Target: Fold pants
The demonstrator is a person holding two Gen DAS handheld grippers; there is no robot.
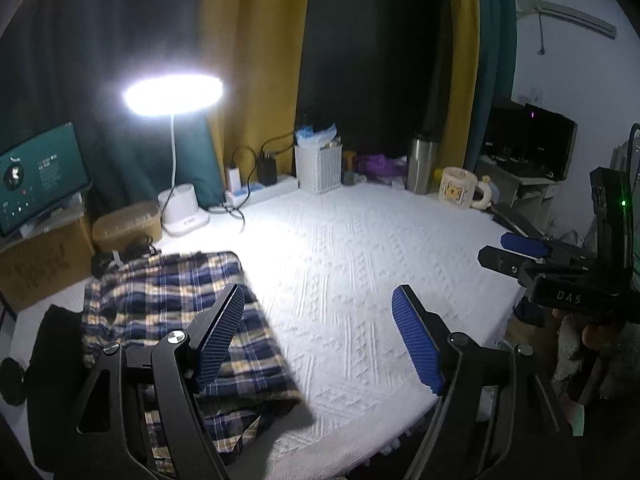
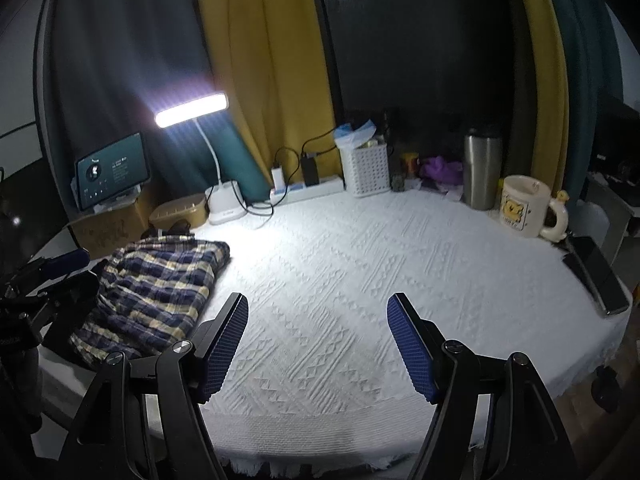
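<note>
From the left wrist, the left claw (image 1: 320, 340) is angled downward above the white-clothed counter (image 1: 360, 264), jaws wide with nothing between them; its left finger hangs over the folded plaid pants (image 1: 176, 304) at the counter's left edge. The right claw (image 1: 516, 254) enters from the right, part of a hand (image 1: 592, 332) showing under it.

From the right wrist, the right claw (image 2: 318, 346) is likewise tilted down, wide and empty, over bare cloth, the pants (image 2: 156, 288) well to its left. Only here a phone (image 2: 600, 280) shows at the counter's right edge.
</note>
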